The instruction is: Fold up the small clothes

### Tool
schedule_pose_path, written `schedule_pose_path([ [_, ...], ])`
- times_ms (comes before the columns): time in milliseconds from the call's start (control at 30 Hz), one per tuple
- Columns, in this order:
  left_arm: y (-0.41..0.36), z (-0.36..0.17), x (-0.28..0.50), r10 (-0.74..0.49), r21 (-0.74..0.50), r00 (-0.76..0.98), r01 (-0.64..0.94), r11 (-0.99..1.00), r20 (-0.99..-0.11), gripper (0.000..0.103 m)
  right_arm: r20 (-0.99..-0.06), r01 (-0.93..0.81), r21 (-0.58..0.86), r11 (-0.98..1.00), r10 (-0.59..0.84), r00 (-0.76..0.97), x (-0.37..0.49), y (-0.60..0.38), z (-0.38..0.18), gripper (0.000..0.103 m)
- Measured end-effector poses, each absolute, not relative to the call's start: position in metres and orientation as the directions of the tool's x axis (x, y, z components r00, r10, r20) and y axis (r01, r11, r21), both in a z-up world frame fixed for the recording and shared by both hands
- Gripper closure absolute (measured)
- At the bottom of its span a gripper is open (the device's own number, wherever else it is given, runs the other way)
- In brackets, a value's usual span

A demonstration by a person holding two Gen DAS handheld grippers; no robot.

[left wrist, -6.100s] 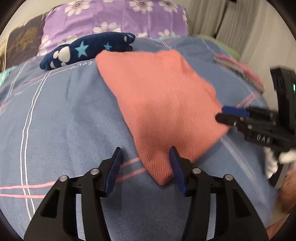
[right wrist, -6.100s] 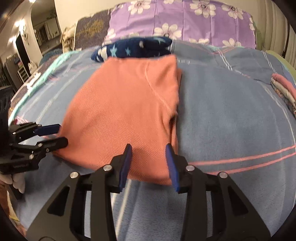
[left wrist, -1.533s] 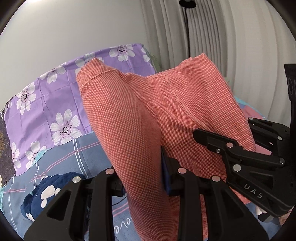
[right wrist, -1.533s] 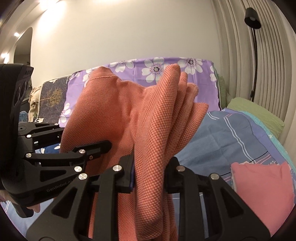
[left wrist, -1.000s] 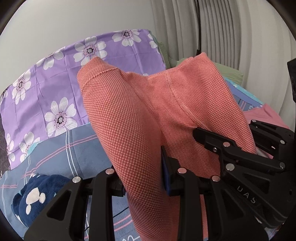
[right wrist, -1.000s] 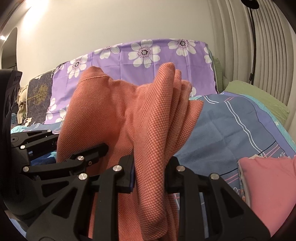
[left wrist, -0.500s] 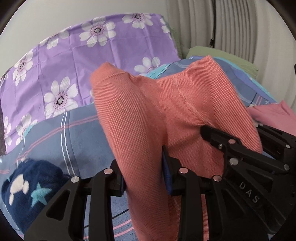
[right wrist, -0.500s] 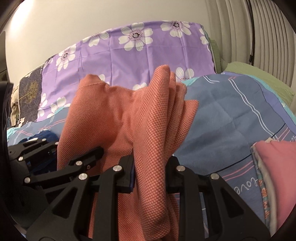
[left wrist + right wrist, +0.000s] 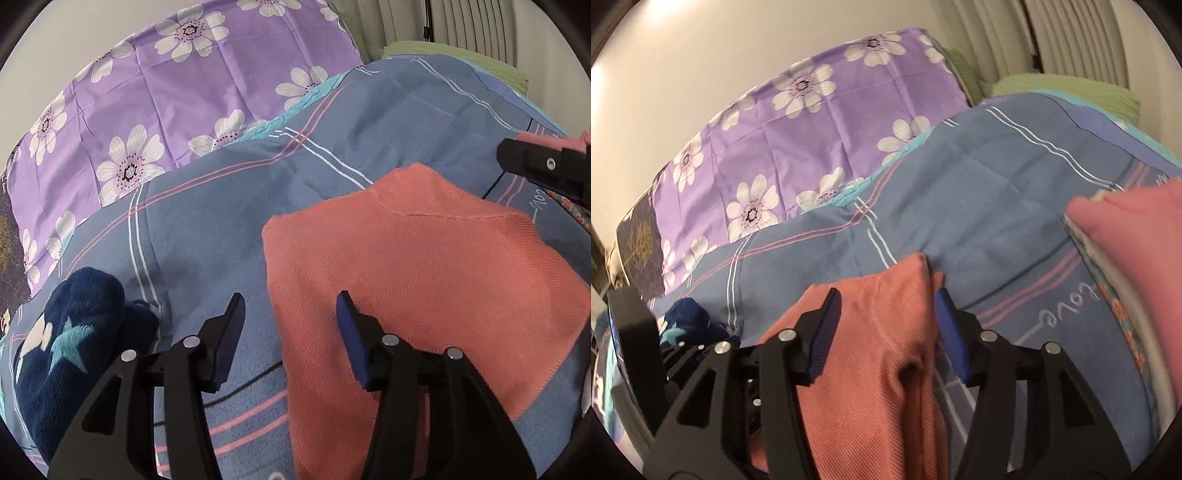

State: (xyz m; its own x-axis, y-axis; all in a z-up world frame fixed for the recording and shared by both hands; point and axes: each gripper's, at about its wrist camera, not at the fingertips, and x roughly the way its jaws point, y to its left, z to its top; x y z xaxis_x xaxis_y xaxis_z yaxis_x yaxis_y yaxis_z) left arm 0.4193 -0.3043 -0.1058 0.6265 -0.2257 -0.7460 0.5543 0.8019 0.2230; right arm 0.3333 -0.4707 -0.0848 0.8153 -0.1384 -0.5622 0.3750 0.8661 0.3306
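the folded orange garment (image 9: 424, 266) lies on the blue striped bedspread (image 9: 229, 206), between a navy star-patterned plush item (image 9: 70, 343) on one side and a stack of folded pink clothes (image 9: 1137, 236) on the other. the left gripper (image 9: 291, 314) has its jaws opening, the garment's edge lying under the gap between them and neither pad pressing on it. the right gripper (image 9: 886, 314) likewise has its jaws opening, a fold of the garment between them but released.

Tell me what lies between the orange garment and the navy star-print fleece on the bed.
Only bare blue striped bedspread separates the orange garment from the navy fleece, as the left wrist view shows.
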Motion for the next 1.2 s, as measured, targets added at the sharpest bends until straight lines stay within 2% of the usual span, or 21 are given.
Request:
schedule_pose_path([
  [67, -0.299, -0.102, 0.412, -0.245, 0.205, 0.627, 0.557, 0.805, -0.74, 0.051, -0.559, 0.379, 0.307, 0.873, -0.157, 0.814, 0.329, -0.466, -0.079, 0.04],
  [200, -0.274, -0.079, 0.395, -0.319, 0.104, 0.636, 0.535, 0.838, -0.702, 0.048, -0.546, 0.365, 0.19, 0.912, -0.211, 0.811, 0.313, -0.438, -0.058, 0.029],
  [233, -0.26, -0.068, 0.386, -0.349, 0.062, 0.653, 0.519, 0.853, -0.672, 0.044, -0.532, 0.353, 0.162, 0.922, -0.219, 0.818, 0.303, -0.43, -0.049, 0.028],
  [300, -0.241, -0.05, 0.369, -0.394, 0.014, 0.672, 0.515, 0.857, -0.627, 0.039, -0.505, 0.347, 0.138, 0.928, -0.235, 0.831, 0.283, -0.417, -0.034, 0.018],
  [433, -0.214, -0.017, 0.325, -0.443, 0.017, 0.712, 0.538, 0.843, -0.544, 0.018, -0.432, 0.328, 0.112, 0.938, -0.251, 0.866, 0.223, -0.387, 0.002, 0.003],
  [567, -0.188, 0.015, 0.264, -0.493, 0.037, 0.746, 0.566, 0.824, -0.447, 0.006, -0.399, 0.308, 0.028, 0.951, -0.272, 0.876, 0.172, -0.352, 0.028, 0.002],
  [667, -0.17, 0.034, 0.223, -0.514, 0.036, 0.765, 0.57, 0.821, -0.389, 0.002, -0.395, 0.323, -0.006, 0.946, -0.299, 0.869, 0.135, -0.331, 0.04, 0.002],
  [800, -0.148, 0.05, 0.174, -0.517, 0.049, 0.786, 0.563, 0.825, -0.339, 0.002, -0.399, 0.355, 0.016, 0.935, -0.319, 0.86, 0.083, -0.314, 0.051, 0.002],
  [1200, -0.089, 0.074, 0.085, -0.483, -0.01, 0.812, 0.508, 0.861, -0.328, 0.002, -0.375, 0.398, 0.044, 0.916, -0.354, 0.857, -0.017, -0.289, 0.064, 0.002],
])
